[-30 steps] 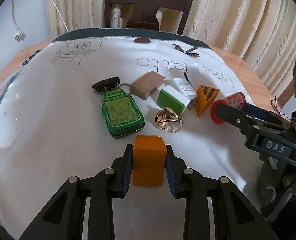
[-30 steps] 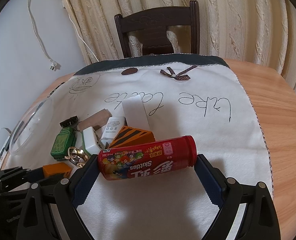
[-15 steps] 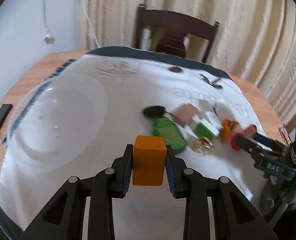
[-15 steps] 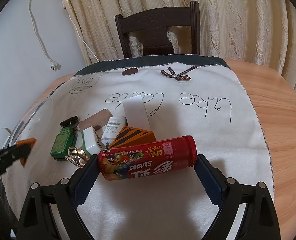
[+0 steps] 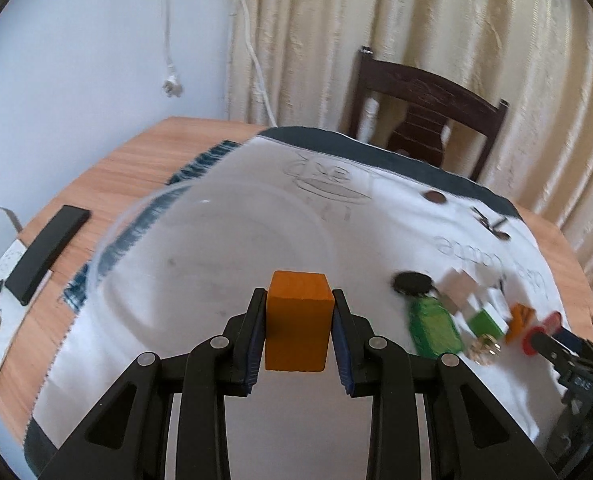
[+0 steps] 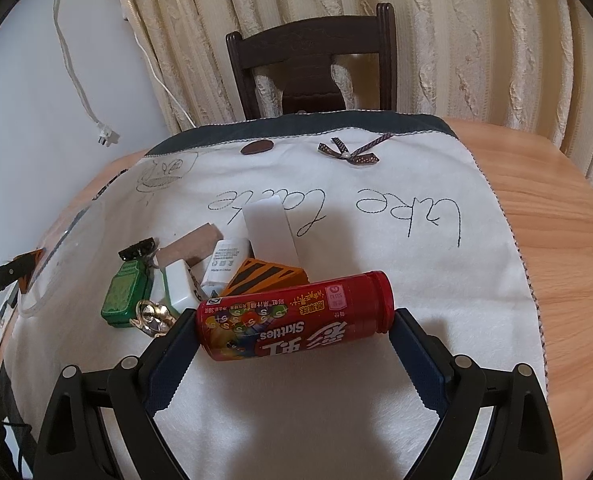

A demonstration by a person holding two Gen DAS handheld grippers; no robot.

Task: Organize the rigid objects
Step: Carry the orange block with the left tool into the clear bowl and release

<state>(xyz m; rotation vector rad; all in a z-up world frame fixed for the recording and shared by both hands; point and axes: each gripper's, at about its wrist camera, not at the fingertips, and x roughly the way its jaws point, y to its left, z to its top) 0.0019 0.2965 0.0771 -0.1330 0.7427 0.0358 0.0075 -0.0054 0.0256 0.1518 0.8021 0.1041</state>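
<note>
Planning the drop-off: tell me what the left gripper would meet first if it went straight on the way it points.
Most likely the clear bowl: the left gripper, jaws shut on the orange block, points over its basin, though depth is unclear.

You get soft, even daylight filtering through the curtain (image 6: 476, 40), with faint shadows on the white cloth (image 6: 376, 240) below the red candy tube (image 6: 296, 320). Your left wrist view is motion-blurred: things to the right of the orange block (image 5: 298, 320) smear. Both views bend at the edges, with dark corners.
</note>
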